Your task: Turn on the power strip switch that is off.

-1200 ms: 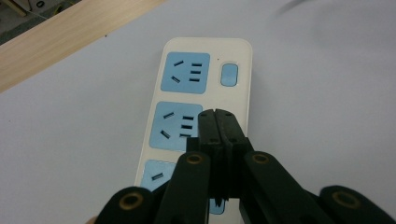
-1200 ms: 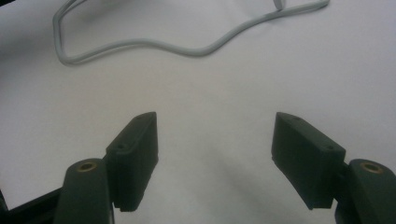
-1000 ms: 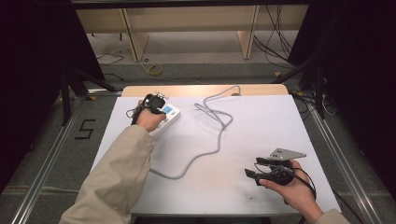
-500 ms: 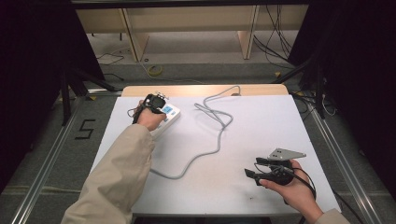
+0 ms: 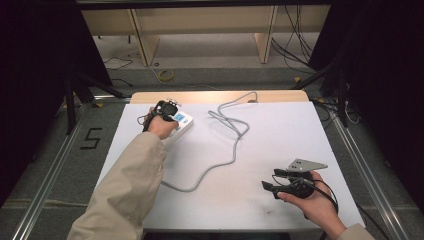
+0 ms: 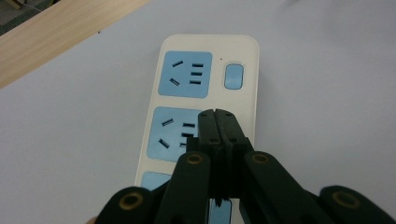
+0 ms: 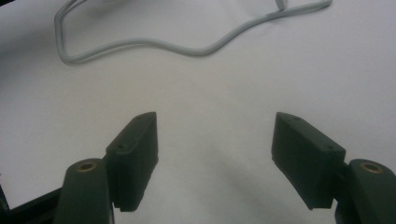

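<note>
1. Left gripper [image 6: 219,116] is over the power strip [image 6: 201,93] at the far-left part of the counter [image 5: 280,135]; jaws pressed together, nothing between them.
2. In the left gripper view the closed tips sit above the strip's middle blue socket [image 6: 175,133]. Touching it or just hovering? Can't tell from this angle.
3. Strip is cream w/ blue sockets and a blue switch [image 6: 233,76] near its far end, beside the end socket.
4. High view: left hand [image 5: 161,125] wraps the gripper right at the strip [image 5: 182,122]; tan sleeve [image 5: 125,190] runs up from the bottom edge.
5. Grey cable [image 5: 227,150] snakes from the strip area across mid-counter, loops up to the far edge by the wood strip [image 5: 220,96].
6. Right gripper [image 5: 270,182] sits near-right, held in the right hand [image 5: 312,200], well apart from the strip.
7. Its jaws stand wide apart in the right gripper view [image 7: 215,140], bare white counter between them, cable [image 7: 187,46] curving farther off.
</note>
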### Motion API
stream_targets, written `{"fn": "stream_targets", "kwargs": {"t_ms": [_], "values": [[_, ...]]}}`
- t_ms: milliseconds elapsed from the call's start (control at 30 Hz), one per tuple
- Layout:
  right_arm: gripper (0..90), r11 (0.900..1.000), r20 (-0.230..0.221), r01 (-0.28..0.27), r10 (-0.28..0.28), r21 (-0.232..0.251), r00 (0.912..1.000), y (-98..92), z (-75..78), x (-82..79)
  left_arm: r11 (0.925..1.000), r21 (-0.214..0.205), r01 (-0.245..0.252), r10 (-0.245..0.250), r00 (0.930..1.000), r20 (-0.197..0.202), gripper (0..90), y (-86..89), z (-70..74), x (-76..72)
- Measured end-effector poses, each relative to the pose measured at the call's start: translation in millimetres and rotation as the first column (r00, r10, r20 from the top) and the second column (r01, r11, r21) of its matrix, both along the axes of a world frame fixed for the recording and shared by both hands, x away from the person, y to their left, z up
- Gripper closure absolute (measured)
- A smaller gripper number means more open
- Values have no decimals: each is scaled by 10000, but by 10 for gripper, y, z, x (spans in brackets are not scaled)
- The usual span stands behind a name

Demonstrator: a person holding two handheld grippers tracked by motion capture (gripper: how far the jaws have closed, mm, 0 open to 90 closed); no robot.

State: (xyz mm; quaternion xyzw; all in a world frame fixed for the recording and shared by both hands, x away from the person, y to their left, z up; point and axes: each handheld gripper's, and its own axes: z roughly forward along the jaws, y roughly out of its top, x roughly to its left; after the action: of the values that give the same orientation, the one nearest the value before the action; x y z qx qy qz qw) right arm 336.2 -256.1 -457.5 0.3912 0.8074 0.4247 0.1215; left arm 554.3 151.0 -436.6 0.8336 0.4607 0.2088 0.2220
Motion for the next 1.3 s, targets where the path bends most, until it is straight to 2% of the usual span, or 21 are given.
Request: {"fn": "stream_targets", "kwargs": {"t_ms": [533, 1300], "values": [[319, 10000, 3, -35, 35, -32, 10000, 4, 0, -1, 9998, 168, 118, -118, 9999, -2, 900, -55, 47, 49], [316, 10000, -26, -60, 60, -69, 10000, 6, 0, -3, 9995, 240, 203, -194, 9991, -379, 899, -90, -34, 75]]}}
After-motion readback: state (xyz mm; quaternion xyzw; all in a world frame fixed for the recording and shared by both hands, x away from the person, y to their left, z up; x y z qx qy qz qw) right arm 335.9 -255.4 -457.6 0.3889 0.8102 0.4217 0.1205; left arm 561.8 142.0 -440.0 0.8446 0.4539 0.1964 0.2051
